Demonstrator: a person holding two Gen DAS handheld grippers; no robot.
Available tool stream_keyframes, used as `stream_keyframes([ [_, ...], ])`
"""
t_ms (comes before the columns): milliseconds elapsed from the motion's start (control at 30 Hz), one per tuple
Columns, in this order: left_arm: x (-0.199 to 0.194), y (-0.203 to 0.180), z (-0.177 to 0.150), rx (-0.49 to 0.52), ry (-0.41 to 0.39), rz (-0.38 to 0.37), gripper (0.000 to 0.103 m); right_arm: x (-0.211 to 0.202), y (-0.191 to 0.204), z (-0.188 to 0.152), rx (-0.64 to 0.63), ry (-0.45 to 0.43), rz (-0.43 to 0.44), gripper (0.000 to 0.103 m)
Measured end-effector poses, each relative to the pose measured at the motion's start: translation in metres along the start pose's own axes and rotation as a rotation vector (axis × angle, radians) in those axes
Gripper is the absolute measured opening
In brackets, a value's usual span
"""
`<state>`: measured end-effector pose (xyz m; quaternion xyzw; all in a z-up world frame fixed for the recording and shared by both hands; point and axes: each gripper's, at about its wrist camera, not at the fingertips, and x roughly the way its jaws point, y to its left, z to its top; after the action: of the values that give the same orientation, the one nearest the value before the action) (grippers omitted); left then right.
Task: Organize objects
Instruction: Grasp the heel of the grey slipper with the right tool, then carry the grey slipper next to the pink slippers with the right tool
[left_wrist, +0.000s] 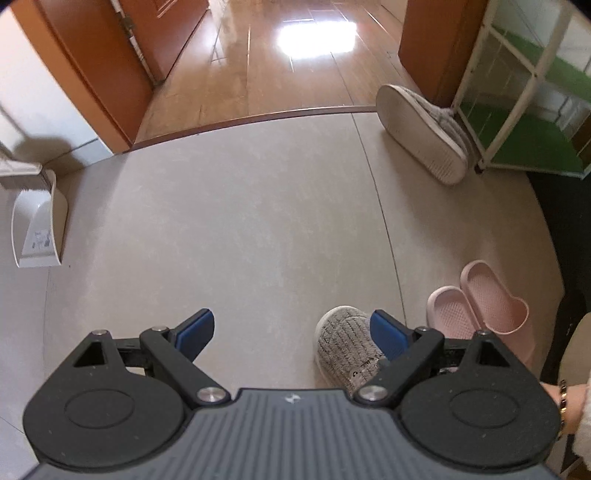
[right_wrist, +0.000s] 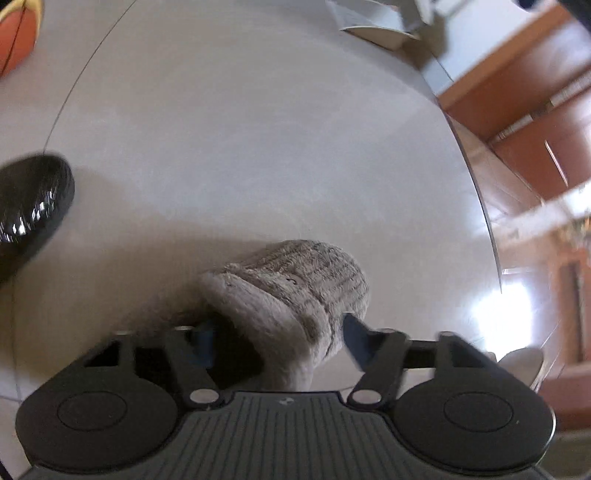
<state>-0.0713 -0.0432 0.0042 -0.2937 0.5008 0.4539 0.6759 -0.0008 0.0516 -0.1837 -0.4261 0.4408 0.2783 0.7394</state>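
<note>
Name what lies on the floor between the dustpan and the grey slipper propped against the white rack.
Nothing: in the left wrist view, bare grey floor separates the dustpan from the propped grey slipper.

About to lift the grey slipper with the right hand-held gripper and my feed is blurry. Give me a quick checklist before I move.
1. Grey slipper between the right hand-held gripper fingers: ok, its heel opening sits in the gap.
2. Pads pressing on the slipper: cannot tell; the picture is blurred and the left pad is partly hidden.
3. Left hand-held gripper free: ok, open, holding nothing.
4. Matching slipper located: ok, the second grey slipper leans sole-out against the white rack.
5. Pink slippers out of the grasp: ok, beside the grey slipper, apart from the fingers.
6. Floor ahead unobstructed: ok.
</note>
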Motion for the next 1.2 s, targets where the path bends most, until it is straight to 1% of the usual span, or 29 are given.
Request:
stream_keyframes([
  [33, 0.0, 0.003, -0.001, -0.007, 0.0, 0.006, 0.091, 0.002, 0.0, 0.003, -0.012, 0.013, 0.007, 0.051],
  [67, 0.0, 0.006, -0.002, -0.015, 0.002, 0.019, 0.091, 0.004, 0.002, 0.005, -0.015, 0.026, -0.02, 0.039],
  [133, -0.001, 0.01, -0.003, -0.033, -0.005, 0.041, 0.091, 0.006, -0.002, 0.01, 0.018, 0.054, -0.053, 0.031],
  [200, -0.005, 0.017, -0.003, -0.054, -0.019, 0.028, 0.091, 0.004, -0.009, 0.016, 0.104, 0.09, -0.059, 0.026],
  [267, -0.01, 0.021, -0.004, -0.086, -0.032, 0.011, 0.091, 0.003, -0.012, 0.022, 0.16, 0.133, -0.105, 0.02],
  [300, -0.013, 0.024, -0.005, -0.097, -0.04, 0.005, 0.091, 0.002, -0.014, 0.026, 0.191, 0.152, -0.116, 0.02],
  [400, -0.02, 0.03, -0.007, -0.113, -0.065, -0.006, 0.091, -0.001, -0.025, 0.034, 0.332, 0.221, -0.113, 0.018],
  [433, -0.022, 0.032, -0.008, -0.117, -0.071, -0.006, 0.091, -0.002, -0.03, 0.038, 0.384, 0.239, -0.102, 0.018],
  [500, -0.022, 0.036, -0.01, -0.124, -0.071, 0.0, 0.091, -0.004, -0.036, 0.044, 0.451, 0.26, -0.06, 0.021],
  [533, -0.021, 0.038, -0.012, -0.128, -0.066, 0.006, 0.091, -0.006, -0.038, 0.047, 0.464, 0.25, -0.017, 0.027],
  [567, -0.02, 0.04, -0.014, -0.132, -0.06, 0.01, 0.091, -0.008, -0.041, 0.051, 0.462, 0.243, 0.028, 0.045],
  [600, -0.019, 0.042, -0.015, -0.134, -0.058, 0.011, 0.091, -0.011, -0.041, 0.053, 0.451, 0.24, 0.064, 0.056],
  [633, -0.018, 0.044, -0.017, -0.14, -0.057, 0.012, 0.091, -0.016, -0.042, 0.055, 0.426, 0.211, 0.087, 0.073],
  [667, -0.018, 0.047, -0.018, -0.145, -0.054, 0.013, 0.091, -0.022, -0.043, 0.054, 0.38, 0.168, 0.104, 0.084],
  [700, -0.016, 0.051, -0.02, -0.151, -0.05, 0.014, 0.091, -0.028, -0.044, 0.052, 0.323, 0.128, 0.122, 0.089],
  [733, -0.014, 0.054, -0.021, -0.161, -0.044, 0.015, 0.091, -0.033, -0.045, 0.049, 0.263, 0.094, 0.158, 0.097],
  [767, -0.012, 0.057, -0.023, -0.169, -0.037, 0.016, 0.091, -0.035, -0.05, 0.043, 0.213, 0.072, 0.204, 0.1],
  [800, -0.01, 0.06, -0.024, -0.176, -0.03, 0.015, 0.091, -0.038, -0.054, 0.036, 0.155, 0.05, 0.24, 0.101],
  [833, -0.007, 0.061, -0.024, -0.182, -0.023, 0.015, 0.091, -0.039, -0.054, 0.03, 0.08, 0.038, 0.244, 0.103],
  [933, -0.003, 0.064, -0.025, -0.192, -0.009, 0.015, 0.091, -0.03, -0.044, 0.015, -0.179, 0.064, 0.232, 0.103],
  [1000, -0.002, 0.064, -0.025, -0.199, -0.006, 0.005, 0.091, -0.02, -0.038, 0.004, -0.336, 0.067, 0.228, 0.103],
  [1100, 0.001, 0.062, -0.025, -0.198, 0.004, -0.009, 0.091, -0.011, -0.025, -0.008, -0.552, 0.036, 0.212, 0.103],
  [1133, 0.003, 0.061, -0.026, -0.197, 0.01, -0.009, 0.091, -0.008, -0.022, -0.009, -0.602, 0.025, 0.208, 0.103],
  [1200, 0.006, 0.059, -0.027, -0.189, 0.025, -0.011, 0.091, 0.005, -0.019, -0.008, -0.67, 0.011, 0.238, 0.103],
])
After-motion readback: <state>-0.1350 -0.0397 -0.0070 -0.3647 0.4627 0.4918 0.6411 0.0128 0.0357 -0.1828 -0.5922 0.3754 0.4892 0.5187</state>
